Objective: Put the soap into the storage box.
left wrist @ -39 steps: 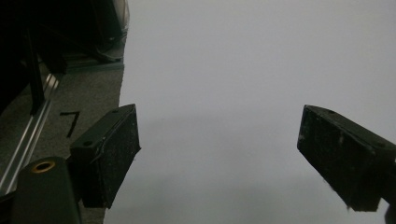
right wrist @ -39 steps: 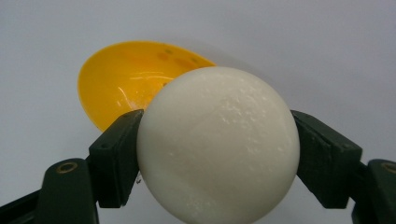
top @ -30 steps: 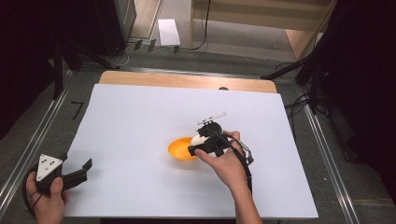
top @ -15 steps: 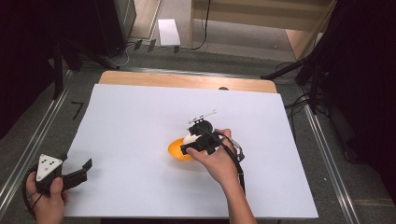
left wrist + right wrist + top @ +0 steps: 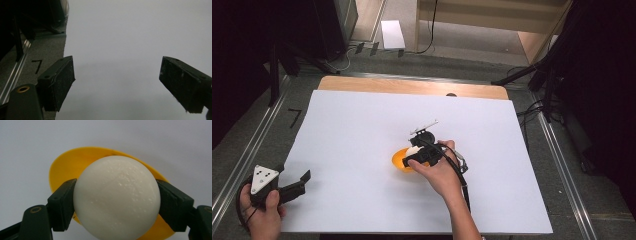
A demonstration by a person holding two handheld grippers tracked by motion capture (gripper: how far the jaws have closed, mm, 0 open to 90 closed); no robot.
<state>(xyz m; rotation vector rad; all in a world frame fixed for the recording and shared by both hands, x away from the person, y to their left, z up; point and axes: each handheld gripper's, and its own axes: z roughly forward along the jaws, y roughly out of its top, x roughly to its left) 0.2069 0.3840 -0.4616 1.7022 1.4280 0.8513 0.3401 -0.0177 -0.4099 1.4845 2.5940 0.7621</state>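
Currently we count one white ball (image 5: pixel 117 199) clamped in our right gripper (image 5: pixel 117 205), over one yellow bowl (image 5: pixel 67 167) mid-table | our left gripper (image 5: pixel 117 85) spread wide, holding nothing, at the near-left corner | one white sheet (image 5: pixel 362 130) on a wooden table (image 5: pixel 412 87) | grey floor (image 5: pixel 257 145), dark surroundings.

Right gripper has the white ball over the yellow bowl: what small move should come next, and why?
Probably lower it a little and open the jaws: the right gripper grips the white ball directly over the yellow bowl, while the left gripper rests open at the table edge.
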